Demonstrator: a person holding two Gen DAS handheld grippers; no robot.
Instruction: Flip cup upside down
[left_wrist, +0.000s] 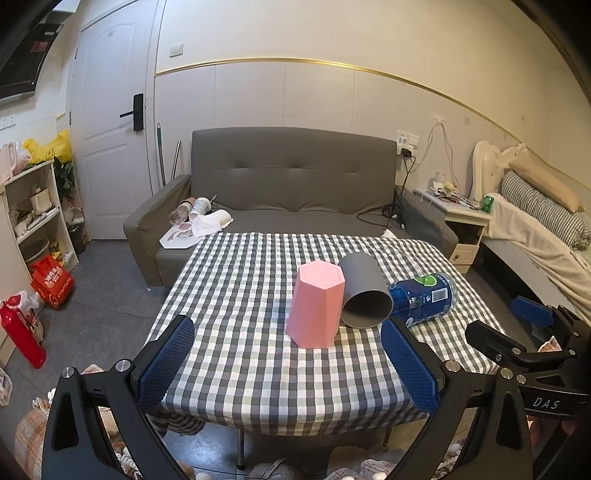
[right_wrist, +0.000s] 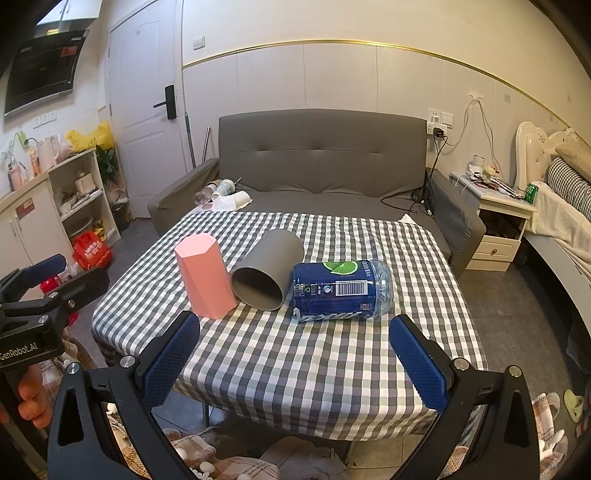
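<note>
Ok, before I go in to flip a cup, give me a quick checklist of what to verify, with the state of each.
1. Left hand-held gripper open and empty: ok.
2. Right hand-held gripper open and empty: ok.
3. Pink cup already upside down: ok, closed end up.
4. Grey cup upside down: not ok, it lies on its side, mouth toward the cameras.
5. Room around the grey cup: not ok, it sits tight between the pink cup and the blue bottle; contact cannot tell.
6. Bottle stable: cannot tell, it lies on its side on the checked tablecloth.
</note>
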